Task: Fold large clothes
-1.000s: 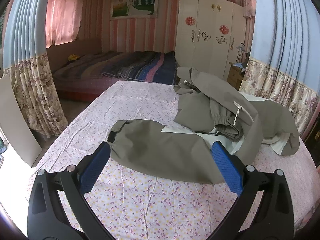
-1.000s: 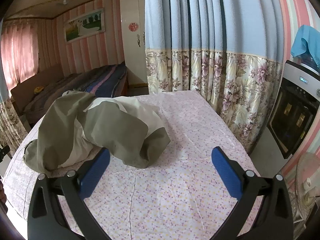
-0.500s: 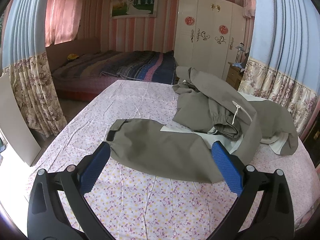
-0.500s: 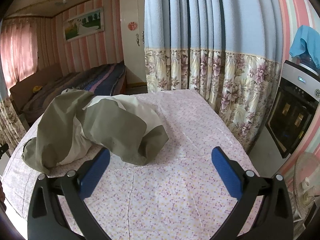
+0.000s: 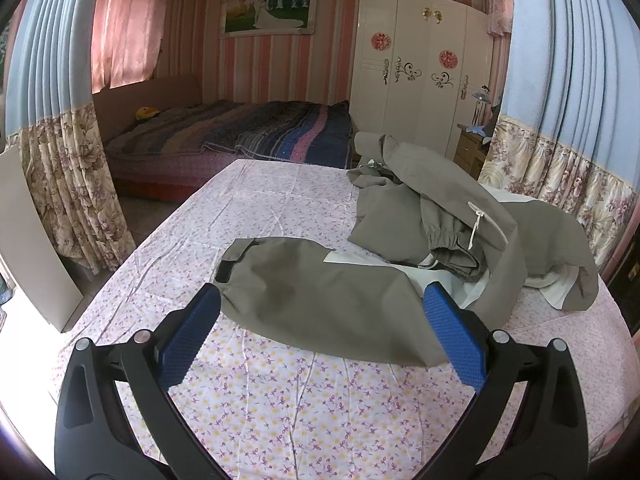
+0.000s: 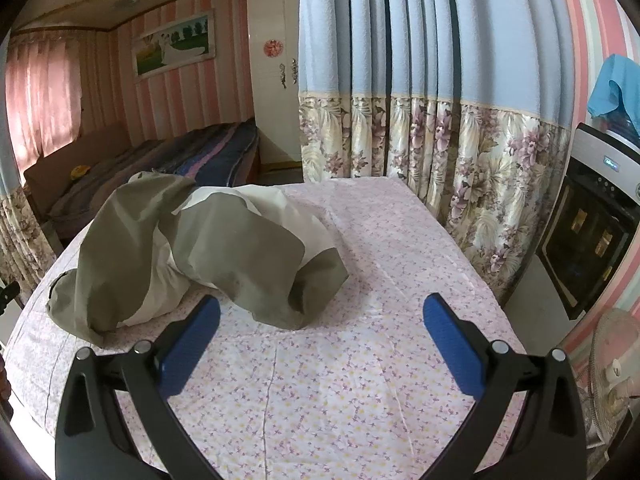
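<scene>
An olive-green jacket with pale lining (image 5: 400, 240) lies crumpled on a table covered by a pink floral cloth (image 5: 280, 392). One sleeve (image 5: 320, 292) stretches toward the left wrist camera, its cuff at the left. My left gripper (image 5: 320, 332) hovers open just in front of that sleeve, holding nothing. From the right wrist view the jacket (image 6: 208, 256) is a heap at the left. My right gripper (image 6: 320, 332) is open over the floral cloth (image 6: 360, 380), with the jacket's hem just beyond its left finger (image 6: 188, 344).
Floral-and-blue curtains (image 6: 420, 120) hang close behind the table's far right side. A bed with a striped blanket (image 5: 248, 128) and a white wardrobe (image 5: 420, 68) stand beyond. A dark appliance (image 6: 592, 232) and a fan (image 6: 612, 368) are at the right. A white board (image 5: 28, 240) leans at the left.
Both grippers drifted slightly; the jacket sits a little lower and nearer in the right wrist view. Both stay open, and the jacket has not been touched.
</scene>
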Demonstrator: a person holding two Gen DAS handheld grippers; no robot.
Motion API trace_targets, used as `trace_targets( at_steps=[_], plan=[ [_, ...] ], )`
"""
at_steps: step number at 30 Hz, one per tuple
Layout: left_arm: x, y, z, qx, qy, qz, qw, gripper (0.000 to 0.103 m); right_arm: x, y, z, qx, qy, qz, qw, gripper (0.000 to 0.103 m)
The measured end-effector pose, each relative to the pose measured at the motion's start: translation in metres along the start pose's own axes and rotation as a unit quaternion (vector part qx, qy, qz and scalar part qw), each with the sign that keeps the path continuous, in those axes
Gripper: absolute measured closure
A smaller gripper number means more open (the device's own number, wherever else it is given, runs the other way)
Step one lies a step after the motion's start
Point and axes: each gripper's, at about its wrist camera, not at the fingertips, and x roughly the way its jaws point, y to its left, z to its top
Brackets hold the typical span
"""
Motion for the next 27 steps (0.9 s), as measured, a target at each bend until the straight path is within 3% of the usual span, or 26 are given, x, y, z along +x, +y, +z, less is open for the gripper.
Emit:
trace_targets(
  at_steps=[27],
  plan=[
    [0.0021, -0.0011, -0.0015, 0.001, 0.002, 0.0, 1.0, 0.003, 0.0034, 0.0009, -0.0008, 0.0, 0.006, 0.006, 1.0, 0.002]
  ],
)
